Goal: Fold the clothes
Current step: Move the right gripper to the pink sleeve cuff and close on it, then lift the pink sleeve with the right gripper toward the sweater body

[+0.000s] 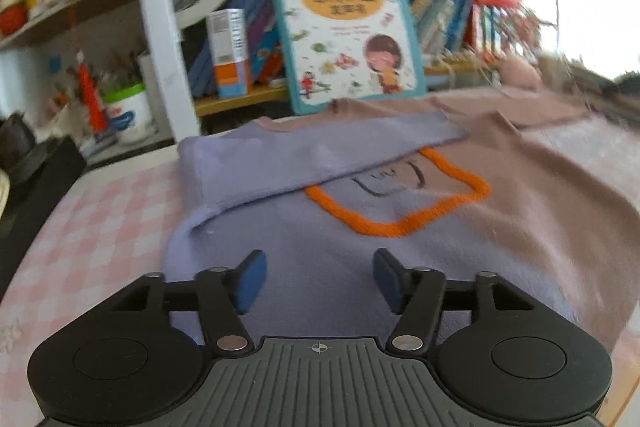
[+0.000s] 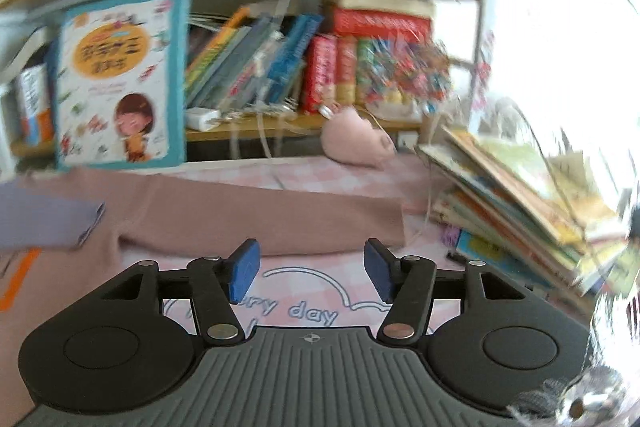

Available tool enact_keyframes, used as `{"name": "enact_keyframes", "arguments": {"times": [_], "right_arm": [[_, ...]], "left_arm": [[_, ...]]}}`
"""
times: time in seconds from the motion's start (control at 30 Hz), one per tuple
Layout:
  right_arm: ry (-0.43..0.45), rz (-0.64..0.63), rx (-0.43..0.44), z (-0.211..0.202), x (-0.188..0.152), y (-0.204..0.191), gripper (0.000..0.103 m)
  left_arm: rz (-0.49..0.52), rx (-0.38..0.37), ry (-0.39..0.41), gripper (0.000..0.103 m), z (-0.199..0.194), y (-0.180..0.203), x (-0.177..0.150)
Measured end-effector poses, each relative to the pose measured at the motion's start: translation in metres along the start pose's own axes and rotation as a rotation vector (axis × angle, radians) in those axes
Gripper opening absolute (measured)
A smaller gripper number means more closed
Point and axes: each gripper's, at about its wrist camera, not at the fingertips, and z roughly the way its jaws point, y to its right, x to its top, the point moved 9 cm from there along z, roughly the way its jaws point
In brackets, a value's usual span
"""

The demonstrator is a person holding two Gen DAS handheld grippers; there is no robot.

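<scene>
A two-tone sweater (image 1: 328,235), lilac on the left half and dusty pink on the right, lies flat on a pink checked tablecloth (image 1: 100,211). An orange outlined patch (image 1: 400,195) marks its chest. The lilac sleeve (image 1: 312,155) is folded across the chest. My left gripper (image 1: 320,281) hovers open over the lilac lower body, nothing between its blue pads. In the right wrist view the pink sleeve (image 2: 256,219) stretches out to the right, and my right gripper (image 2: 306,273) stands open just short of it, above the cloth.
A bookshelf (image 1: 240,103) stands right behind the table, with a picture book (image 1: 344,27) leaning on it. A pile of books (image 2: 520,195) sits at the right, a pink plush toy (image 2: 356,143) behind the sleeve. Jars and a dark object (image 1: 36,171) crowd the left.
</scene>
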Motion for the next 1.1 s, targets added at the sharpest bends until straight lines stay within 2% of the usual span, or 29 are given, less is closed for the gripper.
{"name": "enact_keyframes", "arguments": {"times": [0.13,0.33,0.4,0.67,0.83,1.0,1.1], "right_arm": [[-0.055,0.046,-0.024,0.022,0.003,0.019,0.055],[-0.139,0.153,-0.005,0.064,0.015,0.044,0.055],[-0.163,0.207,0.002,0.080,0.016,0.052,0.055],[-0.205,0.242,-0.017,0.129,0.019,0.083,0.054],[-0.228,0.216,0.032,0.148,0.017,0.081,0.052],[-0.239,0.163,0.029,0.156,0.013,0.076,0.052],[-0.238,0.124,0.006,0.155,0.012,0.076,0.041]], "left_arm": [[0.011,-0.001,-0.016,0.074,0.000,0.001,-0.002],[-0.015,0.003,-0.042,0.082,0.005,-0.004,-0.004],[-0.017,0.007,-0.044,0.083,0.005,-0.004,-0.004],[-0.030,0.005,-0.054,0.085,0.006,-0.006,-0.004],[-0.031,0.008,-0.057,0.086,0.006,-0.006,-0.004],[-0.025,0.019,-0.058,0.088,0.006,-0.006,-0.004],[-0.029,0.017,-0.060,0.088,0.007,-0.006,-0.004]]}}
